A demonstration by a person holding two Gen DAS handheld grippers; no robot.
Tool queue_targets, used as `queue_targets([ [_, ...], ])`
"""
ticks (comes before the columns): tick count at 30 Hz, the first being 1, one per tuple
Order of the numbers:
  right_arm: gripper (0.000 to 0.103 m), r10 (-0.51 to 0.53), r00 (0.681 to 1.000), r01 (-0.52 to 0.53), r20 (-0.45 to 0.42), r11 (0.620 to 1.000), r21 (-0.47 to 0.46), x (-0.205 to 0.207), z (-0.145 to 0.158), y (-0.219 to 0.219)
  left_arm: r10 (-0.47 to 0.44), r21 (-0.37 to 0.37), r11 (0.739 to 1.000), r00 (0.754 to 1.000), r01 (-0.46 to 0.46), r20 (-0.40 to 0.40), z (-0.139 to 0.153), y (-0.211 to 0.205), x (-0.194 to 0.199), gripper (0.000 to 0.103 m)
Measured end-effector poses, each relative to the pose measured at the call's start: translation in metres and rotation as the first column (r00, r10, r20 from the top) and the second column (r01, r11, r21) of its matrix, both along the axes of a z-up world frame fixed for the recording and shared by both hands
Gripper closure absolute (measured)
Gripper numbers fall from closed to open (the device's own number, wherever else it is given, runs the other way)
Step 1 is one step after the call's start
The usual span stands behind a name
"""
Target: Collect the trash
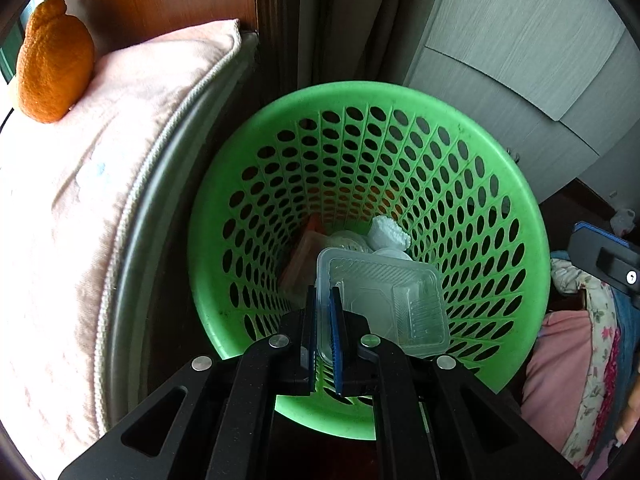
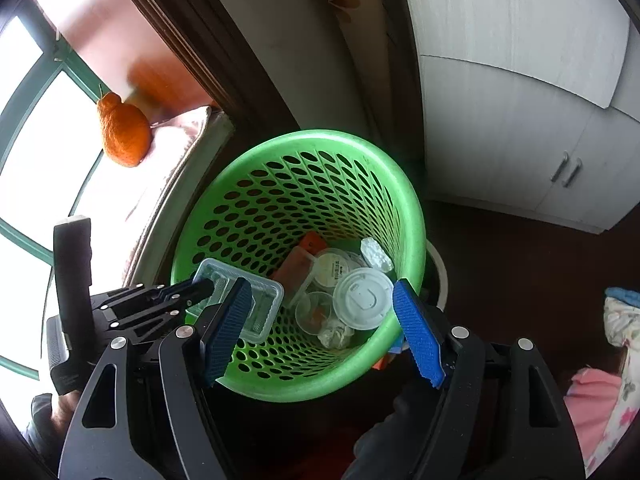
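Note:
A green perforated waste basket (image 1: 500, 184) (image 2: 304, 148) stands on the floor and holds several pieces of trash: white lids and cups (image 2: 362, 298), an orange box (image 2: 296, 266), a foam piece (image 1: 386, 234), crumpled paper (image 2: 334, 334). My left gripper (image 1: 325, 312) is shut on the edge of a clear plastic container (image 1: 384, 300) and holds it over the basket's inside; it shows in the right wrist view (image 2: 256, 304) too, with the left gripper (image 2: 200, 288) on it. My right gripper (image 2: 320, 320) is open and empty above the basket's near rim.
An orange citrus fruit (image 1: 54, 64) (image 2: 124, 136) sits on a pink cushion (image 1: 100, 168) left of the basket. A grey-white cabinet (image 2: 520, 120) stands behind on the right. Pink floral fabric (image 1: 580, 360) lies at the right.

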State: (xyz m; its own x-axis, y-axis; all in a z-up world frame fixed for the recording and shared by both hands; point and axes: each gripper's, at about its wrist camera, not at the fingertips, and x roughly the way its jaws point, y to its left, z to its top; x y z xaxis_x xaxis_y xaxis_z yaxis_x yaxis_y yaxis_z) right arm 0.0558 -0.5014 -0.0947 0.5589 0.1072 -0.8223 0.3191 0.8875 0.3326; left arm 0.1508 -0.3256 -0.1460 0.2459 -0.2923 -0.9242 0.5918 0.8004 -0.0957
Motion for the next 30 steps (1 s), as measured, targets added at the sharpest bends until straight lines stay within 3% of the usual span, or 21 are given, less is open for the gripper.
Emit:
queue_targets([
  [18,0.030,0.000,1.000,0.000,-0.002,1.000,0.012,-0.002,-0.005,0.002,-0.005,0.032,0.999,1.000,0.006,-0.023,-0.014,-0.012,0.005,0.095],
  [30,0.030,0.010,1.000,-0.010,0.003,1.000,0.013,-0.003,-0.004,0.004,0.007,0.004,1.000,1.000,-0.007,-0.014,-0.008,-0.010,0.001,0.073],
])
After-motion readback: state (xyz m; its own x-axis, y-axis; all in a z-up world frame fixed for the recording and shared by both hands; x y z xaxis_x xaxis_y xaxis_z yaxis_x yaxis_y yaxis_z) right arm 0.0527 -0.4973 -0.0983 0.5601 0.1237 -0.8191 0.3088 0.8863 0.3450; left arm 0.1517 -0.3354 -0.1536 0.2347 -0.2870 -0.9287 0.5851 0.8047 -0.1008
